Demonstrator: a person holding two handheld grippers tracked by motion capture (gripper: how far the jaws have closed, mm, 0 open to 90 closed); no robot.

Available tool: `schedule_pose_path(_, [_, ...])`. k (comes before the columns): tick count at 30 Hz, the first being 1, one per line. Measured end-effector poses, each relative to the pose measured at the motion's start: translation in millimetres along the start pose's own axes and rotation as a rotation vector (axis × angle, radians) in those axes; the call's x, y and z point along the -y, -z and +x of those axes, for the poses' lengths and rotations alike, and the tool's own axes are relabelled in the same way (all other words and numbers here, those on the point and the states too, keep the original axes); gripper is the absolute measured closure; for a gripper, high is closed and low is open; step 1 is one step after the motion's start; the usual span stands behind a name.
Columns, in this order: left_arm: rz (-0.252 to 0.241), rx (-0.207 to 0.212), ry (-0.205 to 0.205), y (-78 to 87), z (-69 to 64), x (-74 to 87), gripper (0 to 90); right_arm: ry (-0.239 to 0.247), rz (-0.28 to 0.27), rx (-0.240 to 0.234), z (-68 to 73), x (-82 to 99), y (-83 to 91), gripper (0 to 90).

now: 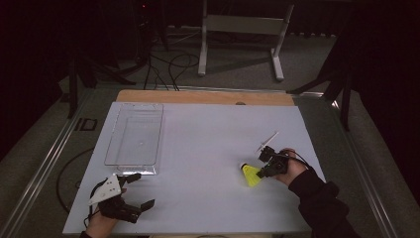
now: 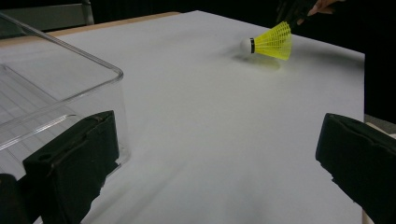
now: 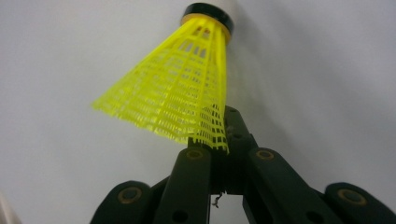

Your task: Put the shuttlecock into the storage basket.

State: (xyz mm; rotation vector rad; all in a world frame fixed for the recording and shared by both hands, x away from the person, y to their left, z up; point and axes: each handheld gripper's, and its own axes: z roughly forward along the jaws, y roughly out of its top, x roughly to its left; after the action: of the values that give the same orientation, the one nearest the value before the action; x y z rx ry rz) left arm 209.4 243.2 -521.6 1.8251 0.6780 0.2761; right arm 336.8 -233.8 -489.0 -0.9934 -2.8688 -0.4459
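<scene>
A yellow shuttlecock point(image 1: 250, 174) with a white cork tip lies on the white table sheet at the right, also visible far off as the shuttlecock point(image 2: 272, 41) in the left gripper view. My right gripper point(image 1: 262, 171) is shut on the rim of its mesh skirt; close up, the shuttlecock point(image 3: 182, 88) points away from the pinched jaws of the right gripper point(image 3: 215, 140). My left gripper point(image 1: 140, 190) rests near the table's front left corner, jaws wide apart with nothing between them, beside a clear plastic tray point(image 1: 121, 148).
The clear tray point(image 2: 56, 93) stands at the table's left, empty, its near corner just ahead of the left jaw. A thin white stick point(image 1: 267, 141) lies behind the right hand. The wooden table edge point(image 1: 198, 96) runs along the back.
</scene>
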Motion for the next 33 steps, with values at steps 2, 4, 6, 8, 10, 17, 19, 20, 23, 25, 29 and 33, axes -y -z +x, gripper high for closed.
schedule_pose_path(2, [0.002, 0.001, -0.001, -0.2, -0.1, -0.1, 0.3, 0.008, 0.01, -0.014, 1.0, -1.3, 1.7, 90.0])
schedule_pose_path(4, [0.002, 0.001, -0.002, -0.3, -0.2, -0.1, 0.3, 0.035, 0.022, -0.021, 2.1, -2.0, 2.4, 90.0])
schedule_pose_path(6, [0.002, -0.004, -0.002, -0.3, 0.1, -0.1, 0.3, 0.081, 0.025, -0.014, 4.1, -2.7, 3.1, 90.0])
schedule_pose_path(8, [0.005, -0.008, 0.003, -0.1, 0.9, 0.0, 0.3, 0.104, 0.018, -0.019, 5.3, -3.6, 4.6, 90.0])
schedule_pose_path(10, [0.008, -0.009, 0.005, 0.0, 1.0, -0.1, 0.3, 0.119, 0.019, -0.024, 5.0, -3.8, 4.8, 90.0])
schedule_pose_path(17, [0.035, 0.0, -0.003, -2.4, -1.1, -2.1, 0.3, 0.177, 0.021, -0.024, 7.4, -6.9, 8.7, 90.0])
schedule_pose_path(19, [0.036, 0.008, -0.002, -2.6, -2.8, -4.6, 0.3, 0.214, 0.012, -0.048, 8.7, -8.3, 10.6, 90.0])
schedule_pose_path(20, [0.036, 0.008, -0.002, -2.6, -2.8, -4.6, 0.3, 0.214, 0.012, -0.048, 8.7, -8.3, 10.6, 90.0])
schedule_pose_path(23, [0.05, 0.016, -0.007, -2.9, -4.7, -8.5, 0.3, 0.237, 0.034, -0.071, 10.5, -10.7, 12.4, 90.0])
schedule_pose_path(25, [0.061, 0.021, -0.016, -2.8, -6.0, -10.8, 0.3, 0.266, 0.032, -0.094, 12.1, -12.0, 13.1, 90.0])
schedule_pose_path(29, [0.082, 0.029, -0.015, -2.9, -5.8, -15.4, 0.3, 0.31, 0.07, -0.126, 16.3, -16.0, 13.6, 90.0])
schedule_pose_path(33, [0.089, 0.026, -0.031, 1.2, -4.2, -22.7, 0.3, 0.344, 0.09, -0.144, 21.9, -19.8, 13.5, 90.0])
